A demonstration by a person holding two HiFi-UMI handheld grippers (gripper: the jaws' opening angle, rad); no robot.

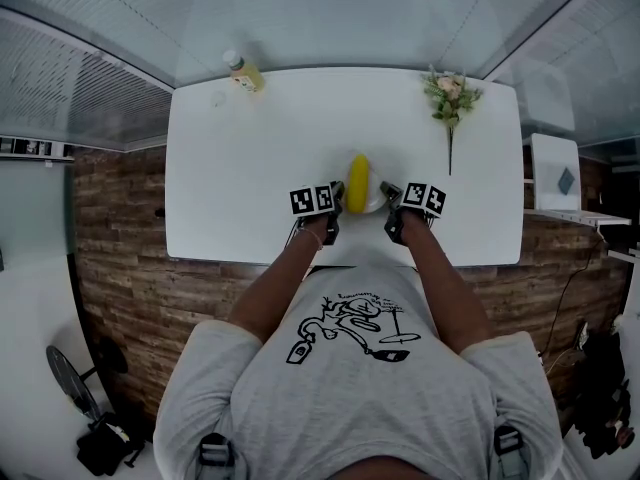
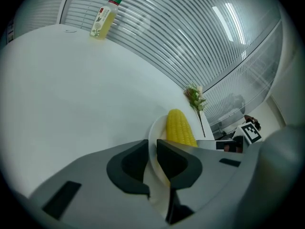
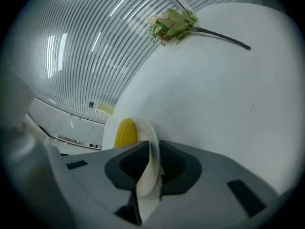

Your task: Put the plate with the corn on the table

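head view: one white plate point(image 1: 375, 197) bearing a yellow corn cob point(image 1: 357, 182), at the white tabletop's point(image 1: 250, 168) near-edge middle; left gripper point(image 1: 336, 206) clamped on its left rim, right gripper point(image 1: 391, 206) clamped on its right rim; bottle point(image 1: 243, 71) at the tabletop's far-left corner, flower sprig point(image 1: 449, 98) far right.

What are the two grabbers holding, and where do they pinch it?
Both hold one white plate with the corn on it. The left gripper pinches the plate's left rim, and the right gripper pinches its right rim.
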